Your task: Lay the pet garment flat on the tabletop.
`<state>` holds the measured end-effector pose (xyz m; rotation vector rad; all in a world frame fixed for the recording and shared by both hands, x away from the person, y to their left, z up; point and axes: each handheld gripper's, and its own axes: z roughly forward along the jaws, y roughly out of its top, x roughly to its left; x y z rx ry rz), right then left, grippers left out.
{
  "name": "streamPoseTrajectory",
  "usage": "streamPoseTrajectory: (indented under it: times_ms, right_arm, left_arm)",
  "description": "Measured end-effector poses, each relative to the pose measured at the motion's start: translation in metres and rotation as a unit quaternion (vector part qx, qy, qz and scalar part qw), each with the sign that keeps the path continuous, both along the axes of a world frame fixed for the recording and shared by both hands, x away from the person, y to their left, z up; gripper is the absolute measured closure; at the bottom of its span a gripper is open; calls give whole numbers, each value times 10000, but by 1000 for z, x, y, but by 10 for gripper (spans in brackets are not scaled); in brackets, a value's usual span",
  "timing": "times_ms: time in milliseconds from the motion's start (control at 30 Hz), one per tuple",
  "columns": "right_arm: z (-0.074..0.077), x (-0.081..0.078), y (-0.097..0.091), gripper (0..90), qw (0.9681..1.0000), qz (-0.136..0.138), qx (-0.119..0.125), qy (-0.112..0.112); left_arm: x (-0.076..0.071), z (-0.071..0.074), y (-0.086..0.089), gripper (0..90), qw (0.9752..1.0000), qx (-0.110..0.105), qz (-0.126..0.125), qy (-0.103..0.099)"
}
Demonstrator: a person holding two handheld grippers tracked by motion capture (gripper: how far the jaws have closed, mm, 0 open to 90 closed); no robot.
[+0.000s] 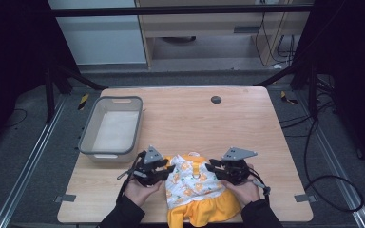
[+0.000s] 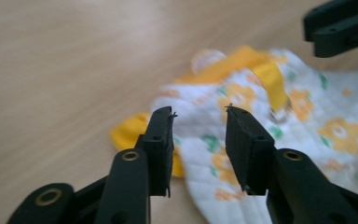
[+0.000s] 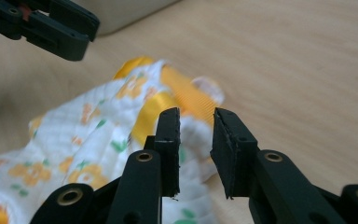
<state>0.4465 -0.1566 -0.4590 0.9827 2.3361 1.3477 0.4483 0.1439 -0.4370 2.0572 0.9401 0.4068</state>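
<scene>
- Floral baby dress lies between both hand-held grippers on the bench; soft, light, likely best pinched at its shoulders.
- Left hand-held gripper and right hand-held gripper: jaws narrowly apart, empty.

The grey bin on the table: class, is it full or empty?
Empty. In the high view the grey bin shows its bare pale floor, while the floral garment lies outside it on the table.

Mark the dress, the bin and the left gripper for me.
dress (image 1: 190, 183), high view, on the floral bodice.
bin (image 1: 86, 138), high view, on its grey left rim.
left gripper (image 2: 199, 116), left gripper view, midway between its open tips.
</scene>
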Motion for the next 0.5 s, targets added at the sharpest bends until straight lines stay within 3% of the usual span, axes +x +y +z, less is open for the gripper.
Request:
streamPoseTrajectory:
  times_ms: [100,167,200,267,333,433,500]
  right_arm:
    - [6,4,-7,715,9997,-209,111,-90]
    - [6,8,-12,715,9990,-425,40,-132]
    - [0,13,-16,710,9985,-539,-105,-68]
    - [-3,14,-16,706,9984,-548,-150,-16]
    - [-15,17,-15,692,9977,-529,-349,220]
    - [-20,18,-13,679,9979,-453,-370,272]
    - [-22,18,-10,661,9985,-320,-266,359]
  left_arm:
    - [7,2,5,570,9996,63,245,-159]
    - [16,-2,8,532,9989,132,422,-132]
    - [25,-11,7,519,9982,273,528,5]
    - [28,-16,6,507,9979,336,544,52]
    - [34,-29,2,501,9967,599,501,214]
    - [36,-36,1,501,9970,528,481,297]
    - [37,-44,-1,501,9962,632,443,406]
